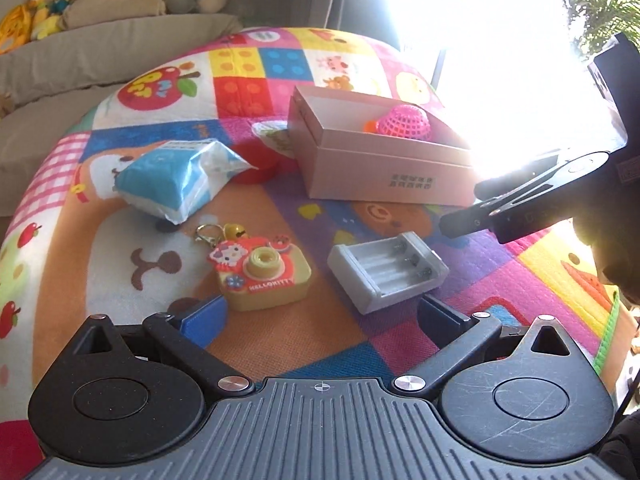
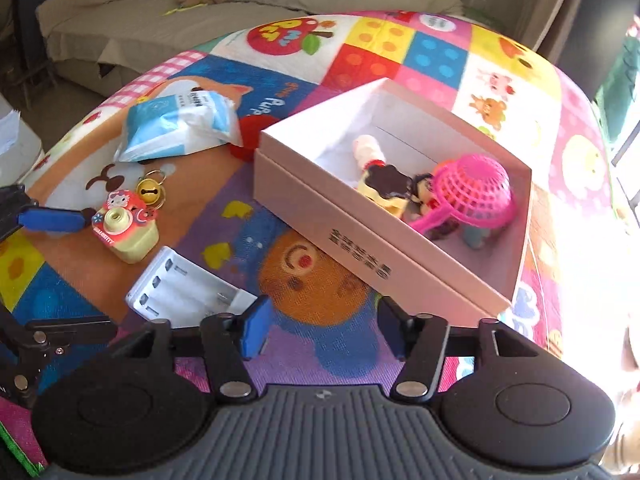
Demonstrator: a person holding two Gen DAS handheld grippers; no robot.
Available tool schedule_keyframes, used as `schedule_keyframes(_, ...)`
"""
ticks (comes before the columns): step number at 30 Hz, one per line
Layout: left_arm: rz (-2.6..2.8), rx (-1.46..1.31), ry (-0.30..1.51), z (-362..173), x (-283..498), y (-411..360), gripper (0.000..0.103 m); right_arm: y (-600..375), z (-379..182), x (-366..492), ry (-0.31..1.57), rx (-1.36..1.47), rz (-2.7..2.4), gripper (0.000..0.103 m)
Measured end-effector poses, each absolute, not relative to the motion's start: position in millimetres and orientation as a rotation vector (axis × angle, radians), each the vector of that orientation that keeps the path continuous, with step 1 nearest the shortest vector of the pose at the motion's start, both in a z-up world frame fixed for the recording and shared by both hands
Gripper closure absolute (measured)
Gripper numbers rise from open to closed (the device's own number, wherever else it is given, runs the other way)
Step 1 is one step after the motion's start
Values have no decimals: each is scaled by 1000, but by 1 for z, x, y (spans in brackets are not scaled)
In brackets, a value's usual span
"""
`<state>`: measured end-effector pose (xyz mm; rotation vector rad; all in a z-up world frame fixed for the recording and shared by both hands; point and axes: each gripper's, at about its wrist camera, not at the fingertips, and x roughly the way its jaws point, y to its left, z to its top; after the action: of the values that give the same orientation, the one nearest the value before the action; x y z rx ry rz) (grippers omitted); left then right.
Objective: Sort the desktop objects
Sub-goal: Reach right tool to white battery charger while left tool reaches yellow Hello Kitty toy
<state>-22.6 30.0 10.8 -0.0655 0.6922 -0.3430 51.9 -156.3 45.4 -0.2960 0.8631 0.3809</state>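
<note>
Toys lie inside the pink box. Right gripper hangs with fingers wide and empty. Left gripper likewise, near the toy camera.

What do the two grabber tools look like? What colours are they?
Both look alike. The left tool has a grey ribbed body, two round black discs, black arms with shiny silver rivets, and blue pads on its fingers. The right tool matches it, with blue pads too, and its black disc looks scratched in the left camera's view. A small crosshair mark sits on each ribbed part.
</note>
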Motion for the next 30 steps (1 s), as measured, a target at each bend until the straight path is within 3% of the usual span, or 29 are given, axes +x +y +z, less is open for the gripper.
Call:
schedule_keyframes(2, -397, -75, 706, 14, -22, 22, 0, -181, 41, 43, 848, -196, 332, 18)
schedule_keyframes(9, -522, 6, 726, 13, -5, -28, 0, -229, 20, 19, 806, -1, 179, 13)
schedule_keyframes(13, -617, -18, 724, 15, 1, -45, 0, -239, 16, 15, 779, 40, 131, 2)
schedule_keyframes(20, -323, 86, 615, 28, -10, -19, 0, -245, 2, 14, 787, 109, 115, 0)
schedule_keyframes(30, -75, 45, 725, 7, 12, 21, 0, -236, -4, 9, 747, 89, 73, 0)
